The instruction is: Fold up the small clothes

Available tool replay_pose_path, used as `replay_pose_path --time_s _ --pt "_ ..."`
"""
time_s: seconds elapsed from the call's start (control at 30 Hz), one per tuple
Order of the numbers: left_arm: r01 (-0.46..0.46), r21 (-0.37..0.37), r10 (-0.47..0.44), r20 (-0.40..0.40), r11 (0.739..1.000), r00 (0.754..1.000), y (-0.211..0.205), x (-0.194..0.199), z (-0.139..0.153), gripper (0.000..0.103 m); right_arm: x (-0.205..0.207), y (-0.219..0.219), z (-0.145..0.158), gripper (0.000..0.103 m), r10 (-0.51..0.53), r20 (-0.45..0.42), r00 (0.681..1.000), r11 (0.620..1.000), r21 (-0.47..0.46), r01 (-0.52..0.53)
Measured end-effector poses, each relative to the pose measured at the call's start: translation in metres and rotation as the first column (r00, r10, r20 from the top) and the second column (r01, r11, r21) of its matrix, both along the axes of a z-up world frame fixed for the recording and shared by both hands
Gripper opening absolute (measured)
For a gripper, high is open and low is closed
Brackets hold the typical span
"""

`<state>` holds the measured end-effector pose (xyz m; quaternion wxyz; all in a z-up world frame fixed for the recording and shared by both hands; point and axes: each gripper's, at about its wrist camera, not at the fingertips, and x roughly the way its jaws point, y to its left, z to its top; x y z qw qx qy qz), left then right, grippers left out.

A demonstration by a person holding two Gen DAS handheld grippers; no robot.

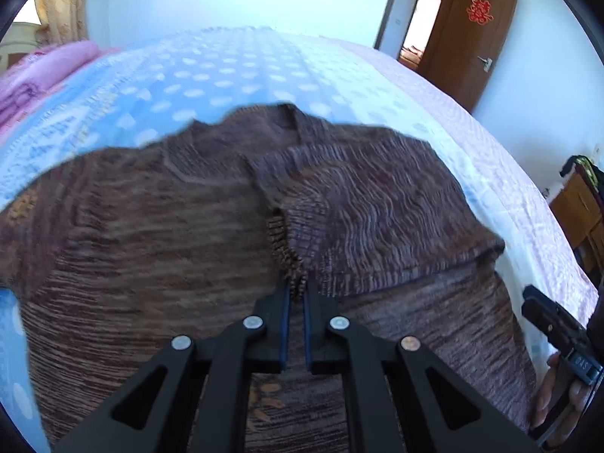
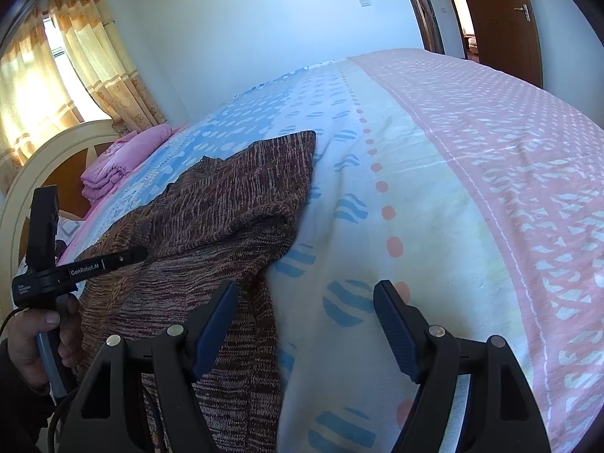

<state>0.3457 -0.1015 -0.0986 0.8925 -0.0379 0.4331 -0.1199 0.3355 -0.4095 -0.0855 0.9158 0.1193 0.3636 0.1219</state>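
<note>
Cotton bedding in blue, white and pink print covers the bed [image 2: 434, 173], the largest thing in both views, and it carries everything else. A folded pink blanket [image 2: 124, 162] sits near the headboard, well apart from the work.

Spread over the near part of the bed lies the brown knit sweater [image 1: 151, 234], a marled, ribbed garment. One sleeve is already laid across the body, so the fold seems partly done; I judge the other side and the final halving are yet to come. The knit looks thick and soft, with no stiffness of its own: it should drape and sag from wherever it is lifted, stretch a little under its own weight, and cling to the sheet rather than slide. Best hold would be on a doubled edge such as a cuff, hem or shoulder seam, where the fabric is dense enough not to slip out.

The left gripper [image 1: 297, 290] has its fingers drawn together on a ribbed cuff [image 1: 283, 241] at the middle of the sweater, a tuft of knit pinched between the blue pads.

The right gripper [image 2: 305, 324] hovers over bare sheet just beside the sweater's edge, fingers wide apart and holding nothing; its left finger is near the hanging knit, though I cannot tell if it touches.

No containers are in view.
</note>
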Motion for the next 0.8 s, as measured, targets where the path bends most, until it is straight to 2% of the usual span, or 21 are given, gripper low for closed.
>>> replay_pose_path --time_s 0.2,0.33,0.37,0.43,0.57,0.7,0.77,0.8 --pt "0.024 0.023 -0.024 -0.007 0.999 1.000 0.001 -0.004 -0.011 0.007 0.003 0.015 0.011 0.075 0.025 0.025 0.999 0.998 -0.064 -0.024" --pt "0.017 0.052 -0.019 0.028 0.999 0.999 0.000 -0.002 -0.019 0.010 0.021 0.047 0.014 0.075 0.059 -0.013 0.998 0.977 -0.203 -0.060" --pt "0.016 0.046 -0.018 0.029 0.999 0.999 0.001 -0.002 -0.020 0.010 0.026 0.049 0.008 0.075 0.046 -0.045 0.998 0.974 -0.219 -0.055" --pt "0.011 0.030 -0.012 0.028 1.000 1.000 0.003 -0.002 -0.019 0.011 0.032 0.048 -0.002 0.075 -0.051 -0.080 0.996 0.947 -0.319 0.023" --pt "-0.001 0.007 0.001 0.027 1.000 1.000 0.007 -0.002 -0.021 0.013 0.020 0.040 -0.001 0.075 -0.085 -0.067 0.994 0.934 -0.354 0.056" --pt "-0.029 0.040 0.028 0.042 0.999 0.999 0.006 -0.006 -0.017 0.014 0.018 0.046 0.013 0.075 -0.137 -0.047 0.989 0.911 -0.397 0.108" --pt "-0.044 0.032 0.043 0.041 0.998 0.998 0.009 -0.008 -0.017 0.014 0.021 0.051 0.027 0.075 -0.101 -0.021 0.995 0.936 -0.340 0.088" --pt "-0.051 0.027 0.050 0.031 0.998 0.998 0.011 -0.008 -0.018 0.017 0.025 0.057 0.038 0.075 -0.047 0.003 0.999 0.960 -0.276 0.046"
